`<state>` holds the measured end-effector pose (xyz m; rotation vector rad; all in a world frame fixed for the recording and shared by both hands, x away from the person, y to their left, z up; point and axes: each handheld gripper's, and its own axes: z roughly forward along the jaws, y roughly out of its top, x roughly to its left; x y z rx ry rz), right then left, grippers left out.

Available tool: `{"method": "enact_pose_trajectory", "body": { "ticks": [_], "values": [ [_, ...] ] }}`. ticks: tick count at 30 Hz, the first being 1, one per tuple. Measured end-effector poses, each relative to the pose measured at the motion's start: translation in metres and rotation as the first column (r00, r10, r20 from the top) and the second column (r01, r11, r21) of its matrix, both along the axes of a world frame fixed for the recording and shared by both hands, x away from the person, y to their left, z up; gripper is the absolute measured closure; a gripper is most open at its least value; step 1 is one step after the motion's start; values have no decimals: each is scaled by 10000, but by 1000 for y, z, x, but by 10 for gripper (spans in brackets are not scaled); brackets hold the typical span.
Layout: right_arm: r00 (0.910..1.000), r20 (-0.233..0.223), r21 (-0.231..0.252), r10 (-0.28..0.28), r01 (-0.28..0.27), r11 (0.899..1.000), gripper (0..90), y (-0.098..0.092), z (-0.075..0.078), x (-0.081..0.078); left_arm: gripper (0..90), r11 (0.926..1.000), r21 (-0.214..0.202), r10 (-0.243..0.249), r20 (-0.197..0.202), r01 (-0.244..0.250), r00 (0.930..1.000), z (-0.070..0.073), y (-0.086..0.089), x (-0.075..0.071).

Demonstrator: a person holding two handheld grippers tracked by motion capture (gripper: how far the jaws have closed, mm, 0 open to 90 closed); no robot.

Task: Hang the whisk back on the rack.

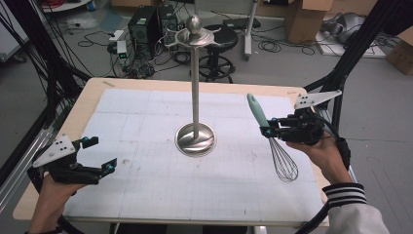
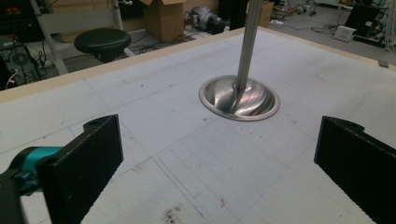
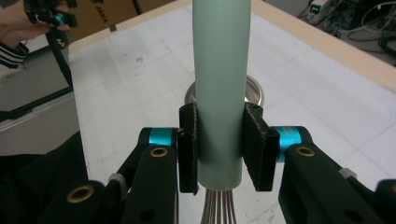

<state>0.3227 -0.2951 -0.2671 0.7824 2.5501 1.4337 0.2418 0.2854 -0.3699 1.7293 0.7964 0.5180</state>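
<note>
the whisk (image 1: 272, 141) hung clear of the desk (image 1: 92, 97) near its right edge, its pale green handle (image 3: 220, 84) tilted up and leftward and its wire loops (image 1: 284, 163) pointing down toward the white grid mat (image 1: 146, 126). the right claw (image 1: 268, 130) was clamped on the lower end of that handle, one black pad pressed to each side just above the wires. to the left, at the middle of the mat, stood the tall metal stand (image 1: 195, 97) on its round base (image 2: 240, 99), and at the near left corner the left claw (image 1: 100, 156) was spread wide with nothing between its jaws.
</note>
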Motion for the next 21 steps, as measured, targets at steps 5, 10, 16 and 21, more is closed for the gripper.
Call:
{"method": "enact_pose_trajectory", "body": {
  "ticks": [5,10,16,21],
  "values": [
    [9994,331,319,133,-144,9994,694,6,17,3,17,9999,-62,-121,31,121,9999,0,0,0],
    [9978,642,761,134,-183,9969,694,13,33,8,17,9996,-122,-254,97,255,9996,0,1,-1],
    [9929,1169,1005,207,-325,9944,694,24,52,13,17,9994,-196,-298,185,302,9994,1,3,-1],
    [9901,1378,1121,265,-421,9928,694,36,66,17,17,9994,-199,-273,151,276,9995,1,3,-2]
  ]
}}
